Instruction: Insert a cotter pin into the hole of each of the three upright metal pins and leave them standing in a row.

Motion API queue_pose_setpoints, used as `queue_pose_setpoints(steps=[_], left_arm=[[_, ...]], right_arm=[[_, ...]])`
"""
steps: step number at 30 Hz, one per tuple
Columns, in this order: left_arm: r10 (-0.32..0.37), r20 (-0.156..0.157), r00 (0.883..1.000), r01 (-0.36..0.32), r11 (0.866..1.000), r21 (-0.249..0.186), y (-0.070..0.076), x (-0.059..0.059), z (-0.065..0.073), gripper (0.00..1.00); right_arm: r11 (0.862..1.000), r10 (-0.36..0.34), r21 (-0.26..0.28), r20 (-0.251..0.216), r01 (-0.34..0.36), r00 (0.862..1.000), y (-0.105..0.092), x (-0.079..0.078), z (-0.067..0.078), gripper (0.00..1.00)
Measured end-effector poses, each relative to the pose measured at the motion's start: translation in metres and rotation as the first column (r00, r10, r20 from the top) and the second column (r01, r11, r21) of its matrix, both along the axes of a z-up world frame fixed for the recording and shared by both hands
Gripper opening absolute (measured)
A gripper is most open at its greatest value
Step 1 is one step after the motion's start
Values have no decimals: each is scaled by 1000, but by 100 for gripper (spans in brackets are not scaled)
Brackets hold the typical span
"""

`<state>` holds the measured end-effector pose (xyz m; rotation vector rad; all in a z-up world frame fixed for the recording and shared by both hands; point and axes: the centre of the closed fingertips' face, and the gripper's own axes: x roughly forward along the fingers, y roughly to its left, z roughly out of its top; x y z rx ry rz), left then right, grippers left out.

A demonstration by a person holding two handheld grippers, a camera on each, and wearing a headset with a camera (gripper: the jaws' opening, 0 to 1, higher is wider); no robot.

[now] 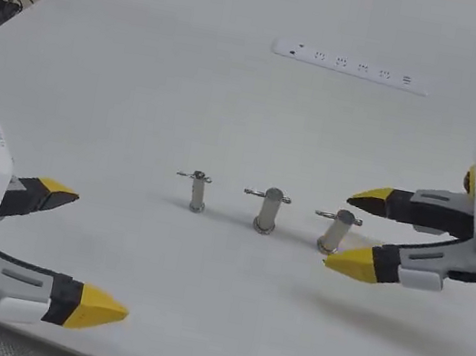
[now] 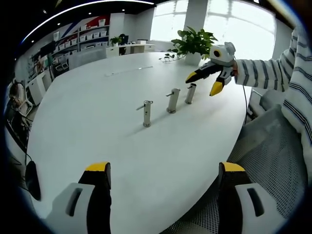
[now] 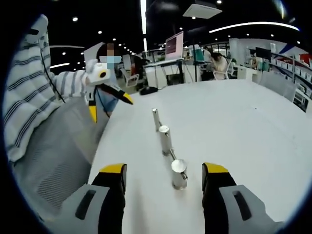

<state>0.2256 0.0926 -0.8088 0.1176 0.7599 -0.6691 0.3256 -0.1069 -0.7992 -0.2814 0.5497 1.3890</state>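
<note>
Silvery upright metal pins (image 1: 266, 211), each carrying a thin cotter pin (image 1: 267, 195), stand in a row on the white tabletop (image 1: 145, 79). The right yellow-tipped claw (image 1: 347, 230) gapes just beside the rightmost (likely to avoid toppling it). The left claw (image 1: 101, 255) is released, well apart at near left.

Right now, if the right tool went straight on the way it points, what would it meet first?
Probably the nearest metal pin, just ahead of the right tool, in line with its open jaws.
</note>
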Motion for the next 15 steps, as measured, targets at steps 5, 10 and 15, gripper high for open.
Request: queue_pose_setpoints(steps=[5, 10, 15], left_arm=[[-1, 17, 1000, 1, 1000, -15, 2, 2, 3, 93], [2, 31, 1000, -1, 1000, -21, 7, 4, 7, 94], [8, 47, 999, -6, 999, -34, 11, 5, 11, 96]], right_arm=[[994, -109, 16, -3, 109, 994, -7, -2, 6, 76], [978, -201, 55, -13, 202, 979, -10, -12, 16, 82], [956, -281, 78, -35, 283, 959, -15, -25, 19, 88]])
